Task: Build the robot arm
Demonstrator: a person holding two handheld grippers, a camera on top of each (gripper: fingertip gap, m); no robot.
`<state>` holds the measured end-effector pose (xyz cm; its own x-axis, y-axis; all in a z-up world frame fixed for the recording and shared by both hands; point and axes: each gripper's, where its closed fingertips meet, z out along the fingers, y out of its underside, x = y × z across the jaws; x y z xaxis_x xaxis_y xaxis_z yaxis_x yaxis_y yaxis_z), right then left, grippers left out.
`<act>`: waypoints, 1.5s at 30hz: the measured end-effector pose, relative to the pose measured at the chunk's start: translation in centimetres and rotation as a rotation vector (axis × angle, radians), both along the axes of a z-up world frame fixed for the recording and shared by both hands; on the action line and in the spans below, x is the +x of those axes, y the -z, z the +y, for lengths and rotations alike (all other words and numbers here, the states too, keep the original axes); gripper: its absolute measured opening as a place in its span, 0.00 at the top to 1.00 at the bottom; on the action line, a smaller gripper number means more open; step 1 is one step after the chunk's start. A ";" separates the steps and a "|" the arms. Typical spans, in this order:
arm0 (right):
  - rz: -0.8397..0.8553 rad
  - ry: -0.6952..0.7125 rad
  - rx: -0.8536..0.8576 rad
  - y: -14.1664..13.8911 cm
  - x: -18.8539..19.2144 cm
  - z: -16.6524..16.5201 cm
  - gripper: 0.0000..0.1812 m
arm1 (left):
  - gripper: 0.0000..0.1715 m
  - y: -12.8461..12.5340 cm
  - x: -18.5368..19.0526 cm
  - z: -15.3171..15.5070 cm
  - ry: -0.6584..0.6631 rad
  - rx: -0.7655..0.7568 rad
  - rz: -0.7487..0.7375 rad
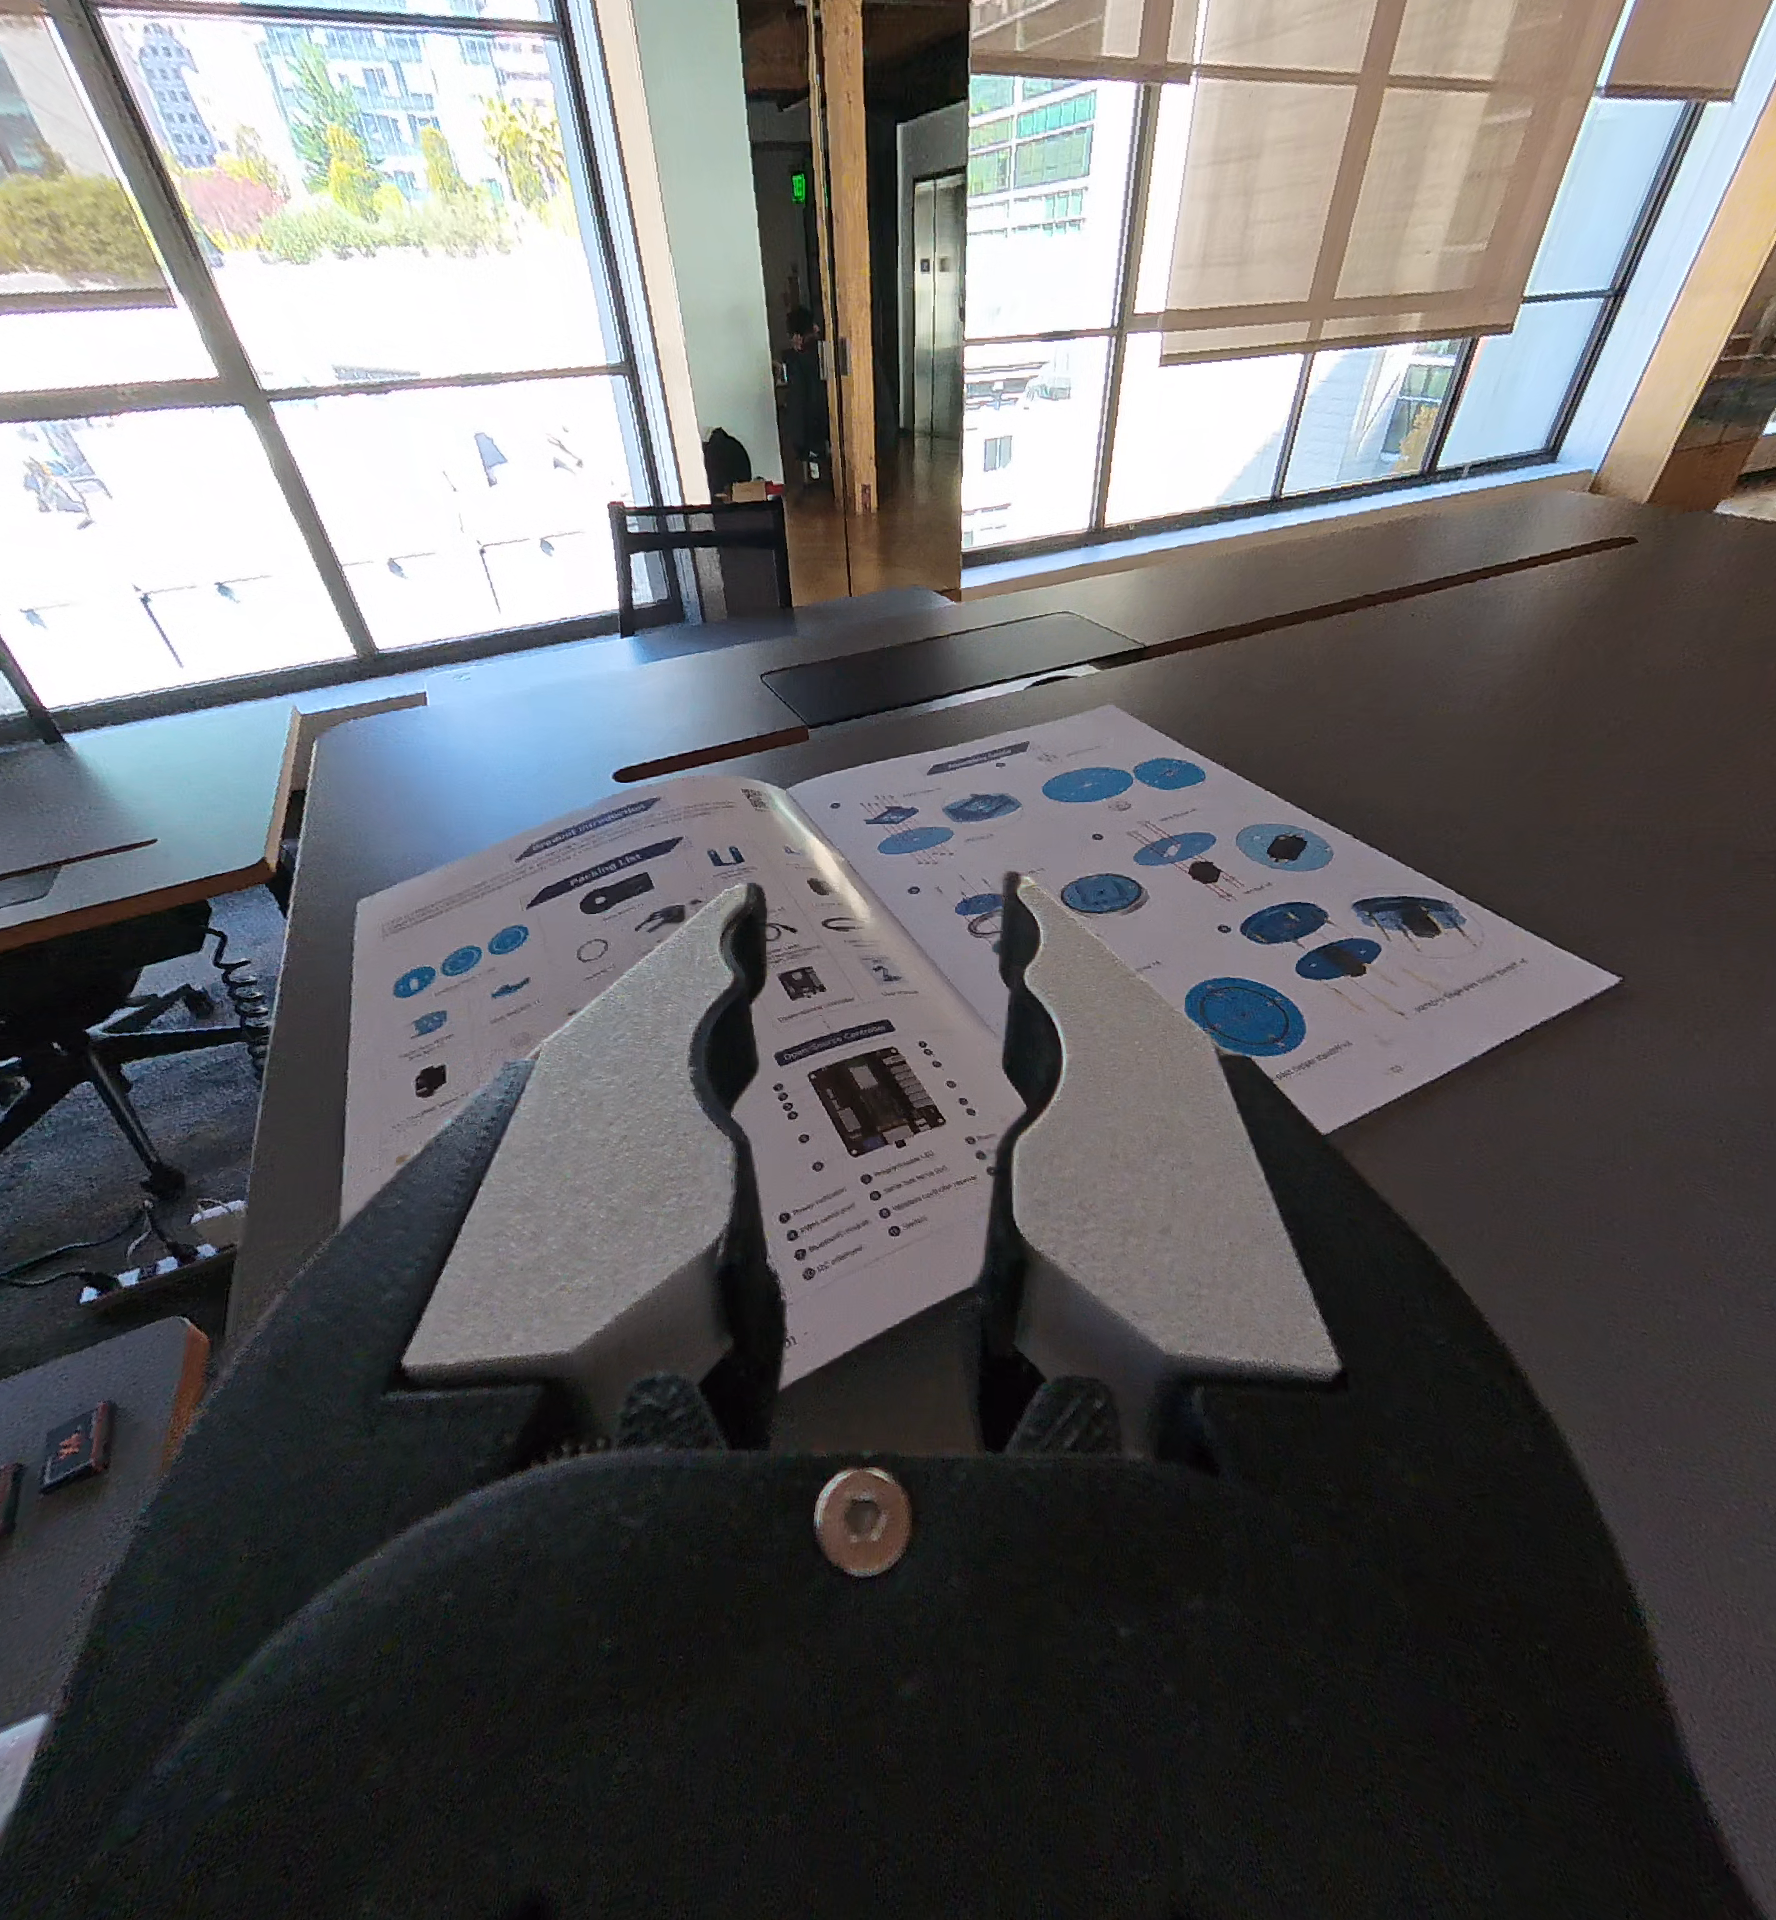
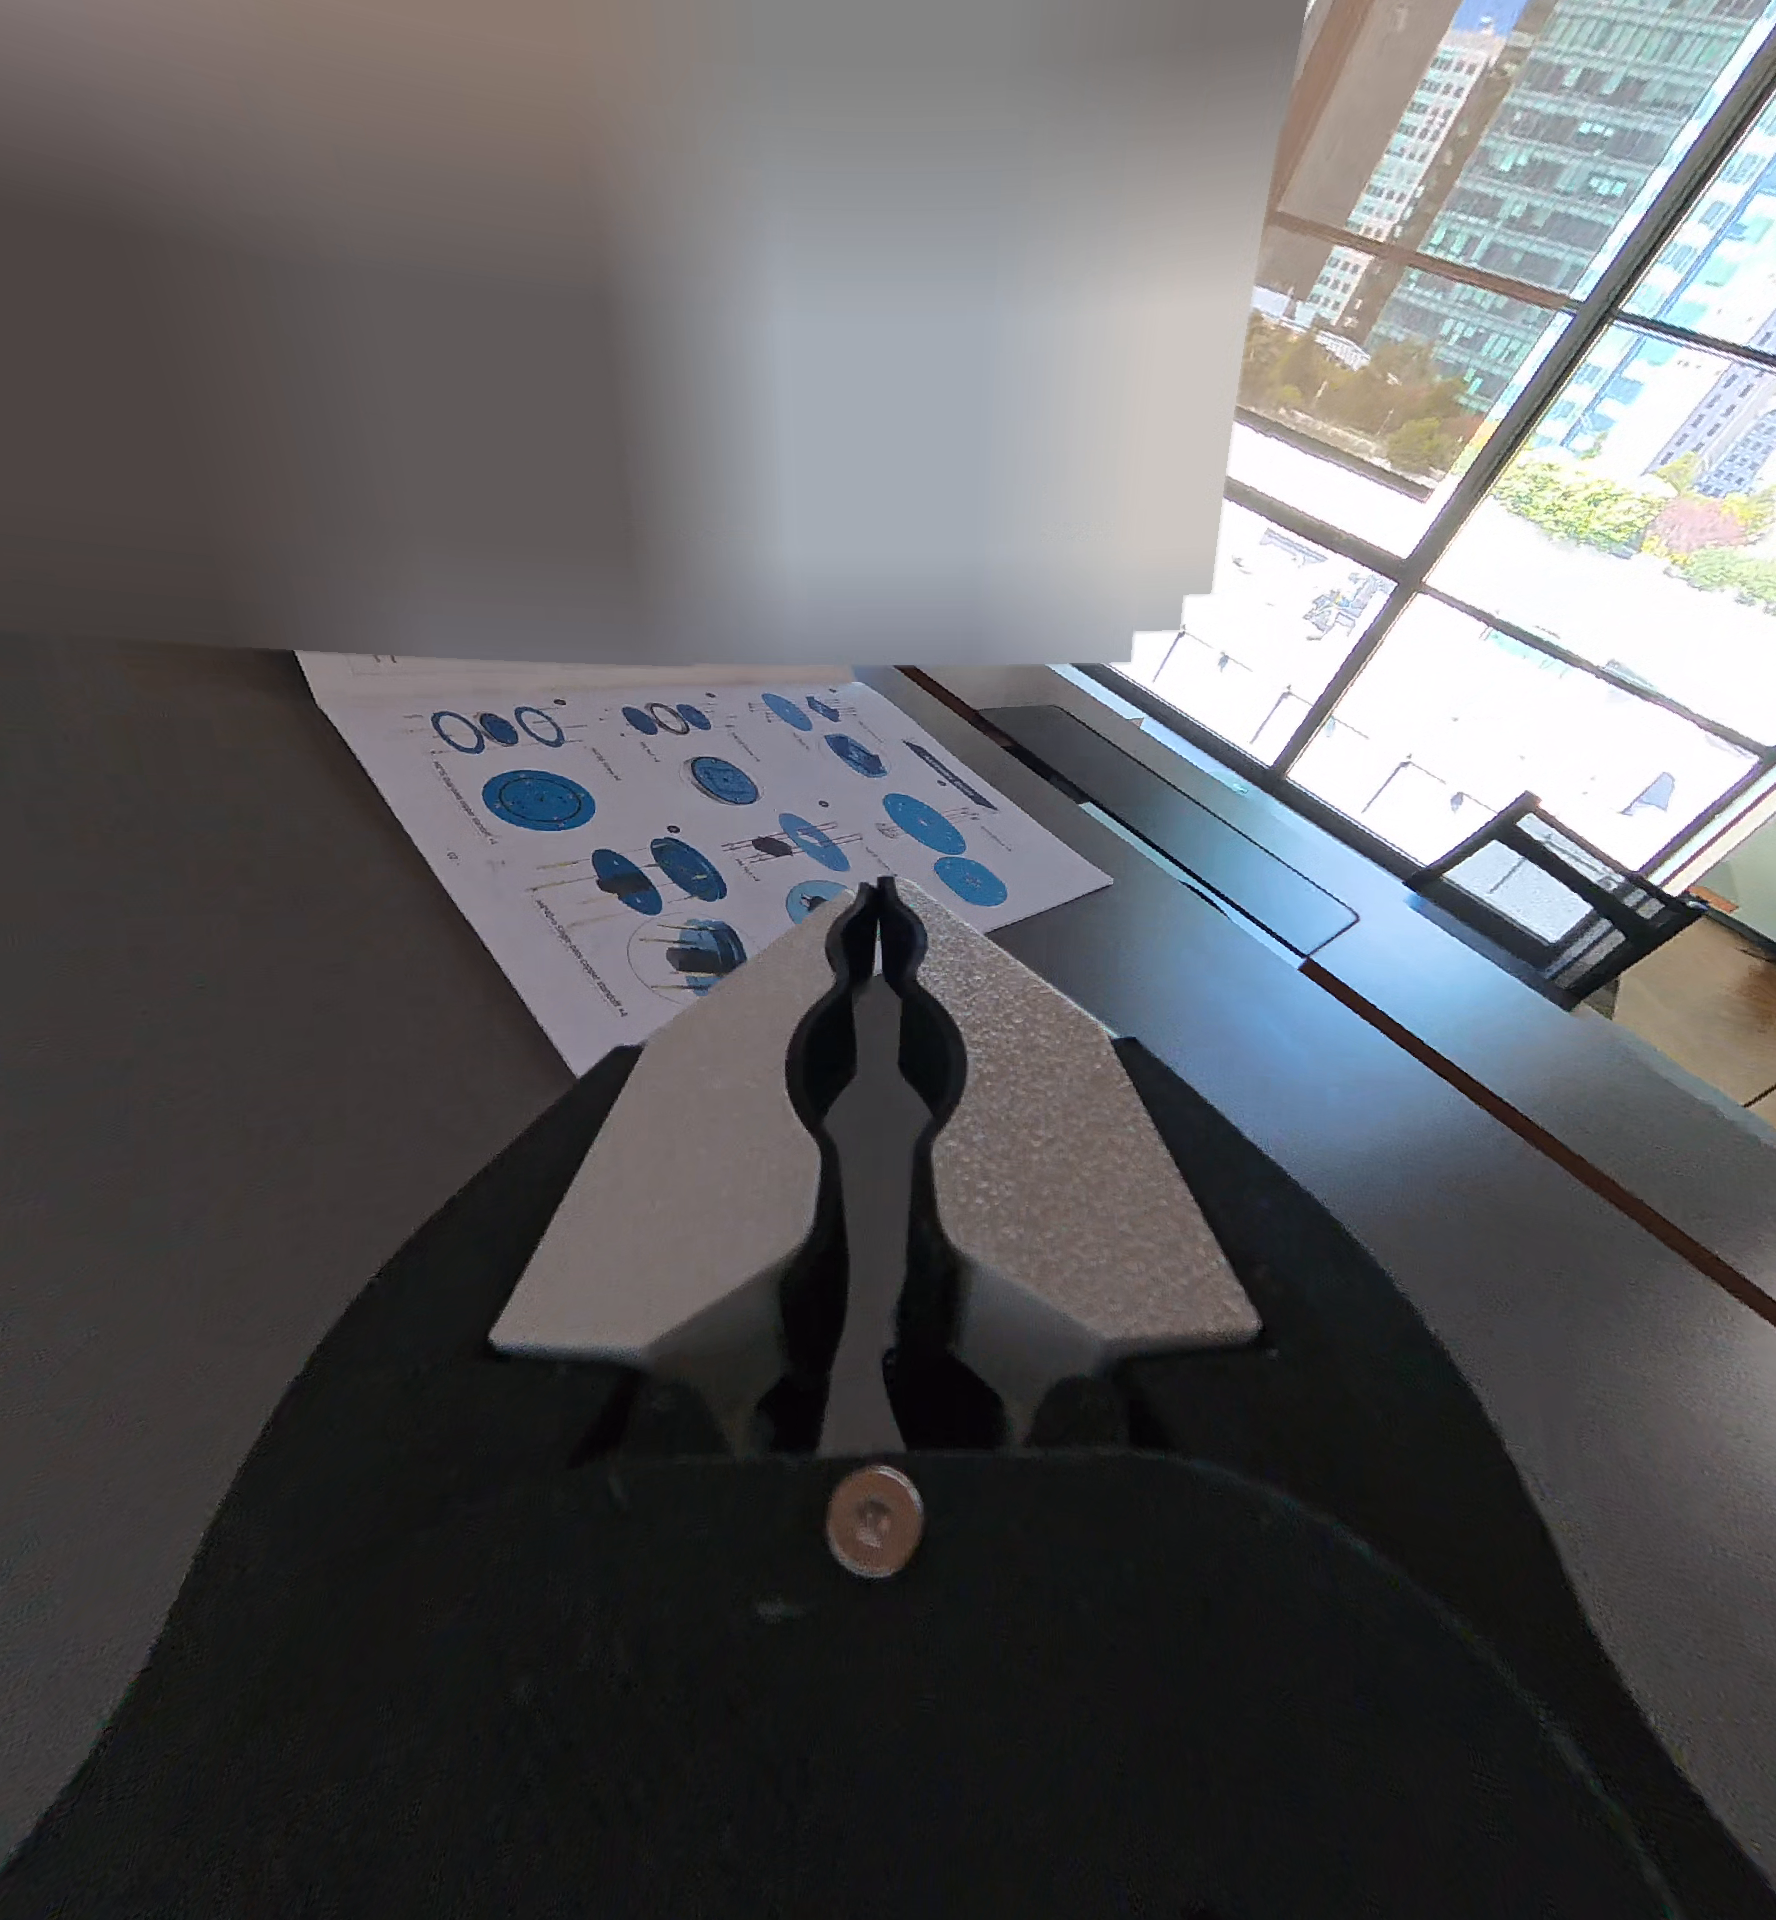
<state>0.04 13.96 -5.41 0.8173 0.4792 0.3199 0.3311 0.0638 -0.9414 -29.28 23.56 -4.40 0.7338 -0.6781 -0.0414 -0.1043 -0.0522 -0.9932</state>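
The left gripper (image 1: 879,904), its grey-and-black jaws parted and empty, hovers over an open white instruction booklet printed with blue diagrams (image 1: 1227,904) lying flat on a dark grey matte desk (image 1: 1486,1195). The right gripper (image 2: 882,902), jaws pressed together on nothing, points at the booklet's page edge, the page spreading toward 11 o'clock, with tall windows (image 2: 1590,520) at 2 o'clock.

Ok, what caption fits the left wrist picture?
Open left tongs hover over an open booklet on a dark table.
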 end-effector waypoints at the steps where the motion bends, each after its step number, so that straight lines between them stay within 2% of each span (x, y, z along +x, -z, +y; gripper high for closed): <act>1: 0.012 0.006 -0.005 0.0 0.3 0.1 1.00 | 0.76 -0.1 -0.2 0.0 -0.019 0.019 0.004; 8: 0.089 0.073 -0.117 2.0 2.7 1.0 1.00 | 0.76 -0.8 -0.6 -0.1 0.001 0.000 -0.060; 17: 0.120 0.105 -0.088 1.2 3.8 1.2 1.00 | 0.78 -0.1 -0.4 -0.1 -0.010 0.019 0.004; 24: 0.225 0.089 -0.075 -0.4 4.3 0.0 1.00 | 0.79 -1.0 0.2 -1.6 0.043 0.037 -0.025; 31: 0.299 0.129 -0.037 -1.8 6.0 -0.2 1.00 | 0.79 -1.3 -0.3 -1.4 0.033 0.031 -0.044; 38: 0.442 0.111 -0.111 -1.1 6.6 0.1 1.00 | 0.80 -1.1 -0.1 -1.5 0.038 0.024 -0.036; 45: 0.505 0.075 -0.165 -0.4 6.2 0.4 1.00 | 0.80 -0.8 -0.1 -1.4 0.042 0.013 -0.028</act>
<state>6.27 14.33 -5.03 0.8840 0.4241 -0.1968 -0.1680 -0.1046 -0.9802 -29.33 22.18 -3.57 0.7060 -0.7075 -0.0305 -0.0787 -0.0355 -0.9963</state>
